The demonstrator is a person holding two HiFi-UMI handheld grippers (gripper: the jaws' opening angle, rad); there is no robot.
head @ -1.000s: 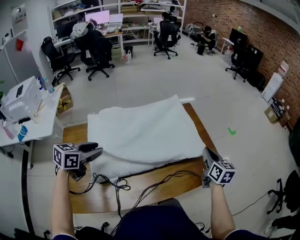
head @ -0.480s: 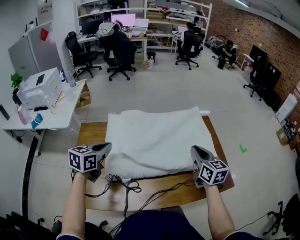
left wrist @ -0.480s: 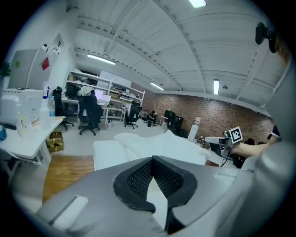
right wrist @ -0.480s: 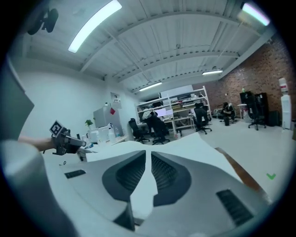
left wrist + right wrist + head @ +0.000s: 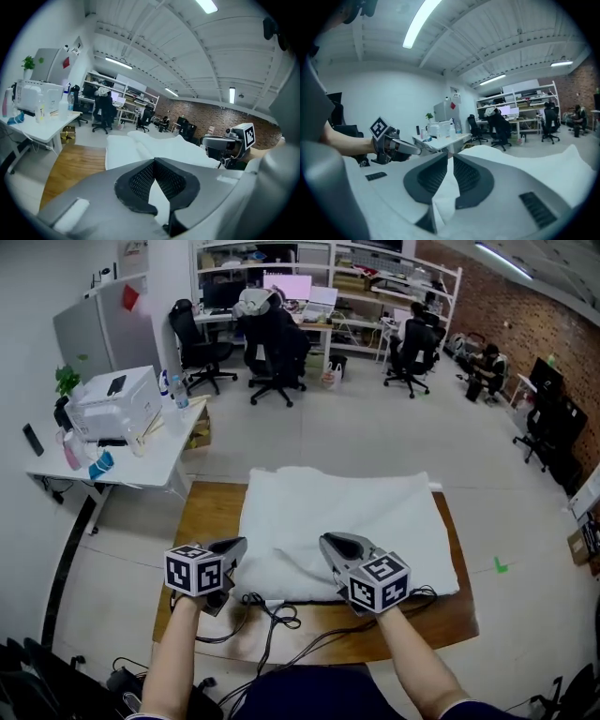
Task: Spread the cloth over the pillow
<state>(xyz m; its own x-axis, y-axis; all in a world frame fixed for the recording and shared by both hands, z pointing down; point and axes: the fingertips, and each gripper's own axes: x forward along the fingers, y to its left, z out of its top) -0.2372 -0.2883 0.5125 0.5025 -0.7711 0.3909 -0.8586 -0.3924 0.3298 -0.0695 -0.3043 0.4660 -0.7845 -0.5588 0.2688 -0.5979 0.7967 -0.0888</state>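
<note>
A white cloth (image 5: pixel 347 512) lies rumpled over a white pillow (image 5: pixel 427 579) on the wooden table (image 5: pixel 206 512). My left gripper (image 5: pixel 239 543) is at the cloth's near left edge, and its jaws are shut. In the left gripper view, white cloth (image 5: pixel 154 194) fills the slit behind its closed tips (image 5: pixel 153 160). My right gripper (image 5: pixel 325 540) is at the middle of the near edge. Its jaws have just been opening a little, and a fold of cloth (image 5: pixel 447 187) is still pinched between them. Each gripper view also shows the other gripper: the right one (image 5: pixel 203 139) and the left one (image 5: pixel 423 149).
Black cables (image 5: pixel 267 610) trail over the table's near edge. A white desk (image 5: pixel 150 451) with a printer (image 5: pixel 112 404) stands at the left. Office chairs (image 5: pixel 272 343) and shelves stand at the back, and people sit there.
My right gripper swept left along the near edge from the right corner to the middle, taking cloth with it. The left gripper's jaws closed at the near left corner.
</note>
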